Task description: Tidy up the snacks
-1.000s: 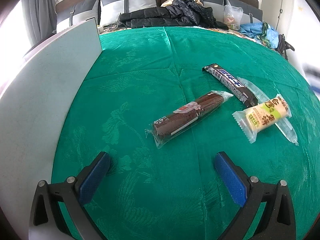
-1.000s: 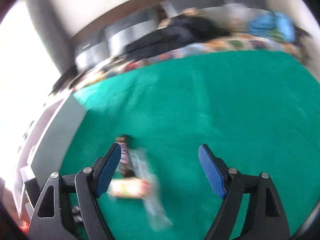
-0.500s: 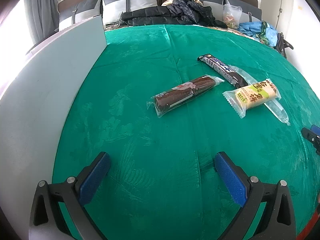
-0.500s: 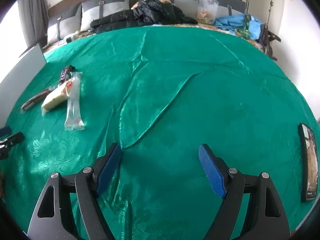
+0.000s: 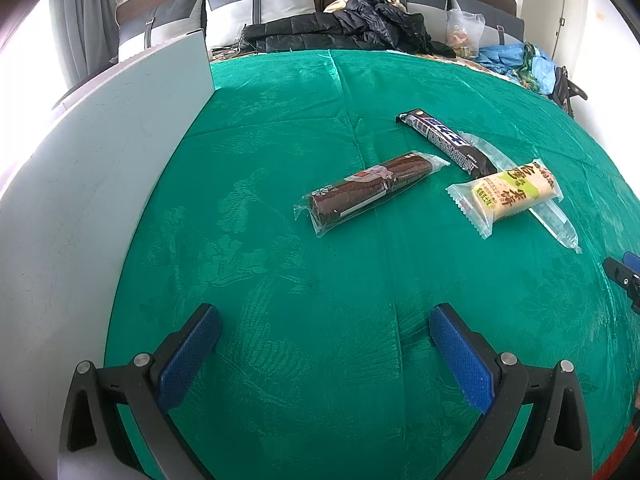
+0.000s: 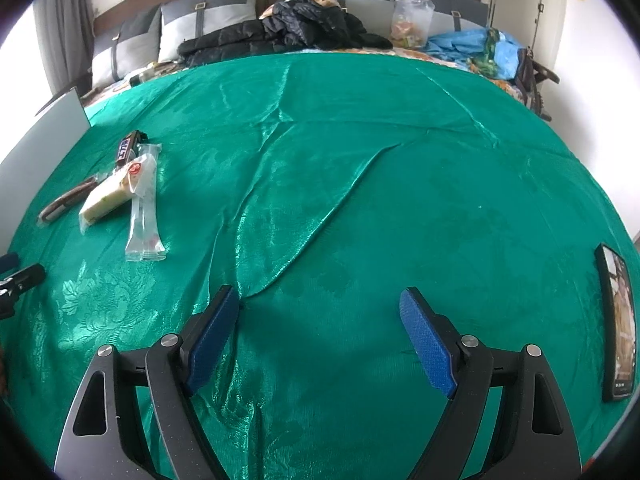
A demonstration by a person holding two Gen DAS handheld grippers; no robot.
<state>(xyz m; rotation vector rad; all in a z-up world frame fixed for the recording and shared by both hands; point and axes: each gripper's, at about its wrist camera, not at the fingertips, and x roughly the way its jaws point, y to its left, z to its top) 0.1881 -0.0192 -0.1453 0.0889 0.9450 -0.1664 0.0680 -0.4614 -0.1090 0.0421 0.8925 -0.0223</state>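
With nothing judged sorted yet, the left gripper (image 5: 324, 344) and right gripper (image 6: 318, 328) are being held wide apart and empty over the green cloth (image 5: 280, 280), while the four snacks (image 5: 508, 192) are lying loosely clustered well ahead, untouched.

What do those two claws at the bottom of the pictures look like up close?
Both look alike. The left claw and the right claw each have two black plastic fingers with triangular cut-outs and round silver bolt heads. The inner faces carry flat, textured blue pads. No cables or sleeves are visible.
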